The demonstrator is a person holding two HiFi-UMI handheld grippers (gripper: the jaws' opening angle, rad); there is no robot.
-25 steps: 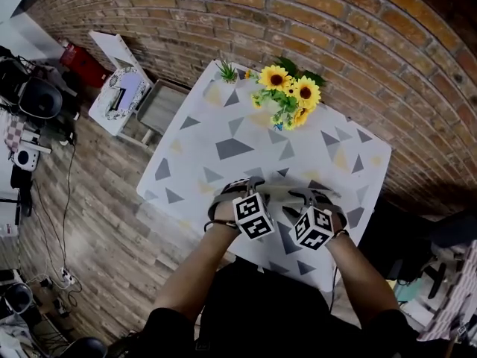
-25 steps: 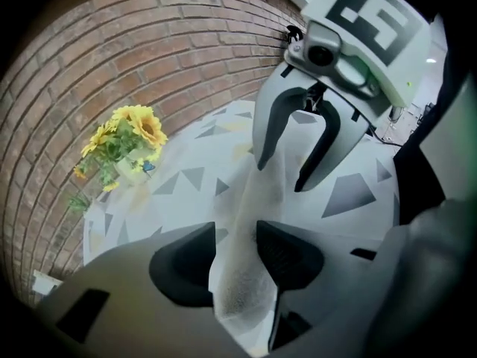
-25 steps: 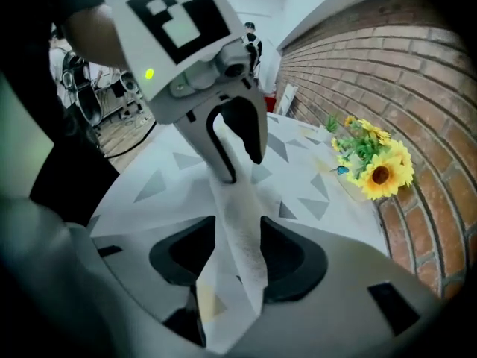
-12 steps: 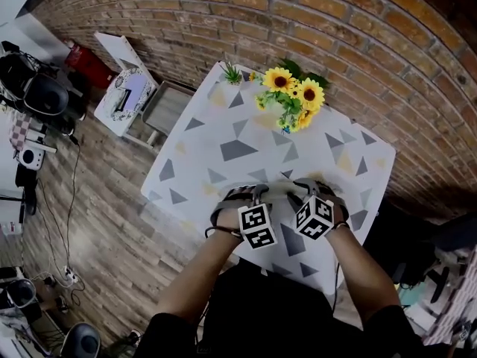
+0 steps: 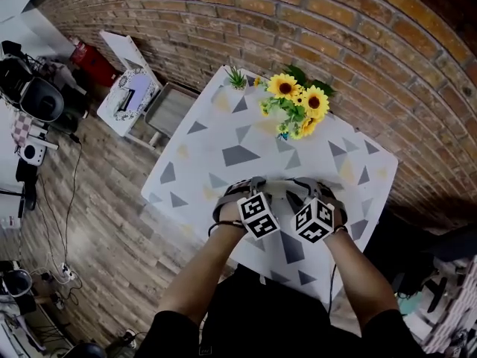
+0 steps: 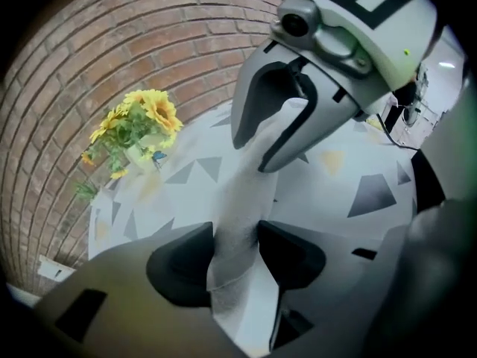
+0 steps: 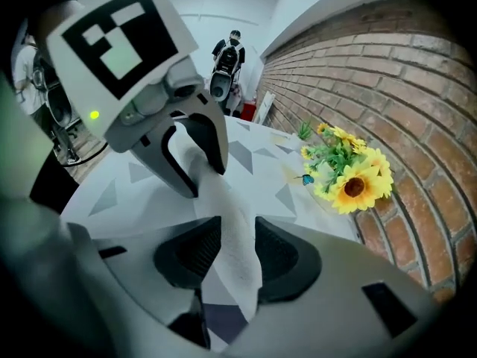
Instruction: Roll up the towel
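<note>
- The left gripper [image 5: 246, 188] is hovering near the front edge of a table [image 5: 201, 155] with a triangle-patterned cover. It is clamping one end of the white towel [image 6: 240, 200]. Its jaws have just been opening slightly, with the cloth pressed between the pads.
- The towel is stretching as a narrow bunched band between the two grippers.
- Sunflowers [image 5: 298, 103] are standing at the table's far edge.
- The right gripper [image 5: 313, 188] is pinching the other end, its jaws having just been closing on the fabric.

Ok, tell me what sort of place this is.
Probably a studio or lab set up for recording: a brick wall, equipment and cables on the floor at left, and a dressed table with sunflowers.
</note>
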